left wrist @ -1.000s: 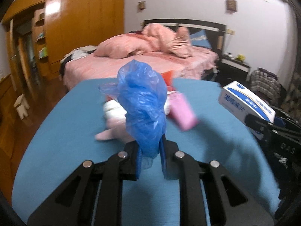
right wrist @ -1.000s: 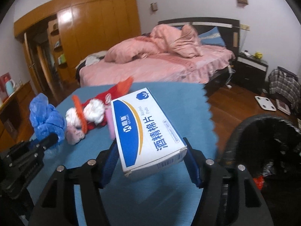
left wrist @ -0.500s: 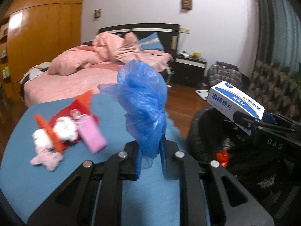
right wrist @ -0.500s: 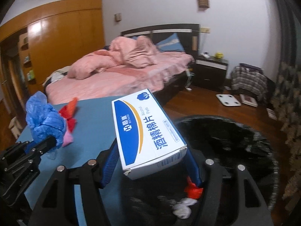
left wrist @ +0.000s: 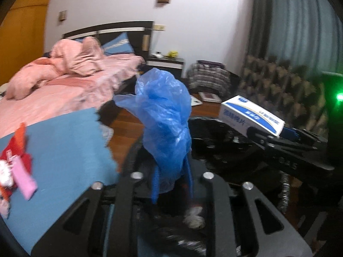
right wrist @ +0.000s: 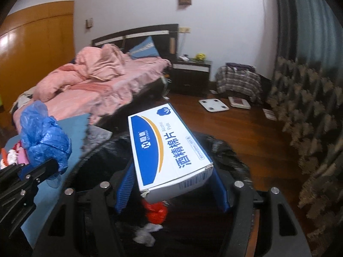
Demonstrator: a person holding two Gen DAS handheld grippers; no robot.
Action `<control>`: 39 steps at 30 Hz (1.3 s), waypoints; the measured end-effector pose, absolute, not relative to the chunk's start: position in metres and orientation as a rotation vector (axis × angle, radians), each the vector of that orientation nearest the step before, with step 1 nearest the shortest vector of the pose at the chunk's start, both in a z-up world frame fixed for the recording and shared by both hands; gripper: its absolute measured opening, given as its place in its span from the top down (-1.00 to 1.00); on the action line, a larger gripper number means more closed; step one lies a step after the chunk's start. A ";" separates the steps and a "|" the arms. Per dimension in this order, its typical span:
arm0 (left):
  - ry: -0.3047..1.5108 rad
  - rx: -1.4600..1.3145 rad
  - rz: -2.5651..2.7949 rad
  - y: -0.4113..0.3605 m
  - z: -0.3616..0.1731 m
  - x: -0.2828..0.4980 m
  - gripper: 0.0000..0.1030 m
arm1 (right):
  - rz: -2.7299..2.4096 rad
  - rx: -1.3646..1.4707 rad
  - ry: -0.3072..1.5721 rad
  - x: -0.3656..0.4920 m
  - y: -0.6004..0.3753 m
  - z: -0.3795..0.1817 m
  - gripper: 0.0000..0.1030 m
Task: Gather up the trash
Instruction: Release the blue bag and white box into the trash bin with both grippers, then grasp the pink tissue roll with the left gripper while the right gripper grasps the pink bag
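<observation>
My left gripper (left wrist: 171, 184) is shut on a crumpled blue plastic bag (left wrist: 165, 117) and holds it over the near rim of a black-lined trash bin (left wrist: 225, 150). My right gripper (right wrist: 171, 190) is shut on a white and blue alcohol pads box (right wrist: 167, 152) and holds it above the open bin (right wrist: 227, 150). The bag also shows in the right wrist view (right wrist: 42, 135), and the box in the left wrist view (left wrist: 250, 115). Red and white scraps (right wrist: 154, 212) lie inside the bin.
A blue table (left wrist: 64, 145) lies to the left with a red and white toy (left wrist: 12, 160) and a pink packet (left wrist: 23, 180) on it. A pink bed (right wrist: 96, 85) is behind. A scale (right wrist: 213, 105) lies on the wooden floor, near a patterned curtain (right wrist: 304, 128).
Both grippers have swung right from over the blue table to above the trash bin, each still holding its item. The toy and pink packet have slid to the far left of view.
</observation>
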State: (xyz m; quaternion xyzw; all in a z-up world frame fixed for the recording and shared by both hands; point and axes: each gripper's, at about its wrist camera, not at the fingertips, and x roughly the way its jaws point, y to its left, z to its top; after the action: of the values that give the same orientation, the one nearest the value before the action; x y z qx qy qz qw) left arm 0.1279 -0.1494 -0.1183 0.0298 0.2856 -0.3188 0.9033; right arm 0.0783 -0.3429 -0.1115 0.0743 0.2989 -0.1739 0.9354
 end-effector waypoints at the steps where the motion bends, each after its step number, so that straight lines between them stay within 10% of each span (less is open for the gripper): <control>1: 0.598 0.061 -0.677 -0.153 -0.120 0.128 0.21 | -0.371 0.158 0.616 0.077 -0.350 -0.114 -0.27; 3: 0.587 0.063 -0.676 -0.152 -0.122 0.124 -0.28 | -0.392 0.168 0.618 0.074 -0.357 -0.116 -0.52; 9: 0.582 0.067 -0.570 -0.122 -0.124 0.122 -0.68 | -0.394 0.145 0.597 0.078 -0.351 -0.115 -0.88; 39: 0.703 -0.023 0.114 0.164 -0.152 0.155 -0.72 | 0.151 0.013 0.642 0.180 -0.073 -0.142 -0.88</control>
State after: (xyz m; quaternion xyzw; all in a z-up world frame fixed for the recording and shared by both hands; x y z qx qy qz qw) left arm 0.1553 0.1644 -0.1516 -0.0113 0.3441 0.0558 0.9372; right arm 0.1801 -0.0730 -0.1417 0.0062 0.3152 0.0741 0.9461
